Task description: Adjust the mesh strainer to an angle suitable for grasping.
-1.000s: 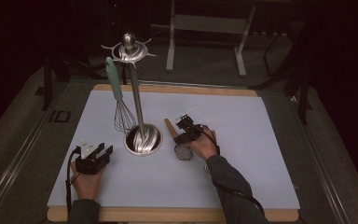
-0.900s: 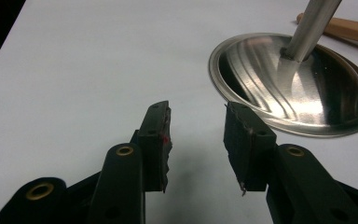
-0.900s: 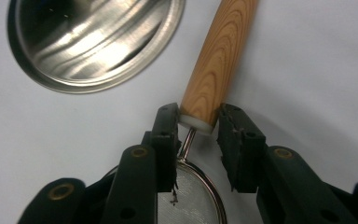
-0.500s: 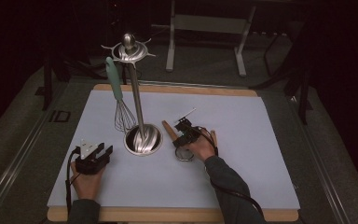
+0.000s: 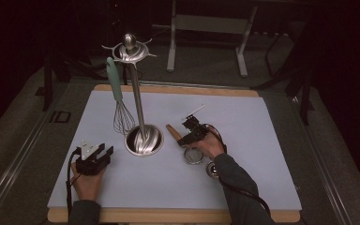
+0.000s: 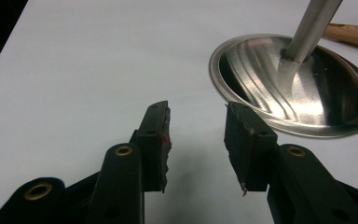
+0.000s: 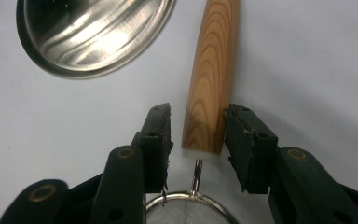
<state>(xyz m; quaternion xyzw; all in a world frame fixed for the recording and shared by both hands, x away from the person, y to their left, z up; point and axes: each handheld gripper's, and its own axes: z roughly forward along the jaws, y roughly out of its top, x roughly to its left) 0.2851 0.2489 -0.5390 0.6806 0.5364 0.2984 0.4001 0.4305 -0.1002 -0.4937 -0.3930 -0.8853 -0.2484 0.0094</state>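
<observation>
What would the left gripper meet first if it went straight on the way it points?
Probably the stand's round steel base: the left gripper, jaws open, aims just past its near rim, so it might slide by on the bare mat.

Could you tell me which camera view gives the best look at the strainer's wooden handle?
The right gripper view: the handle lies close up, grain sharp, between the open tongs. The high view shows a short brown tip beside the stand's base. The left gripper view catches a sliver at the edge.

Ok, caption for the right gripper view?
Open hand-held gripper straddles the strainer's wooden handle beside the stand's steel base.
</observation>
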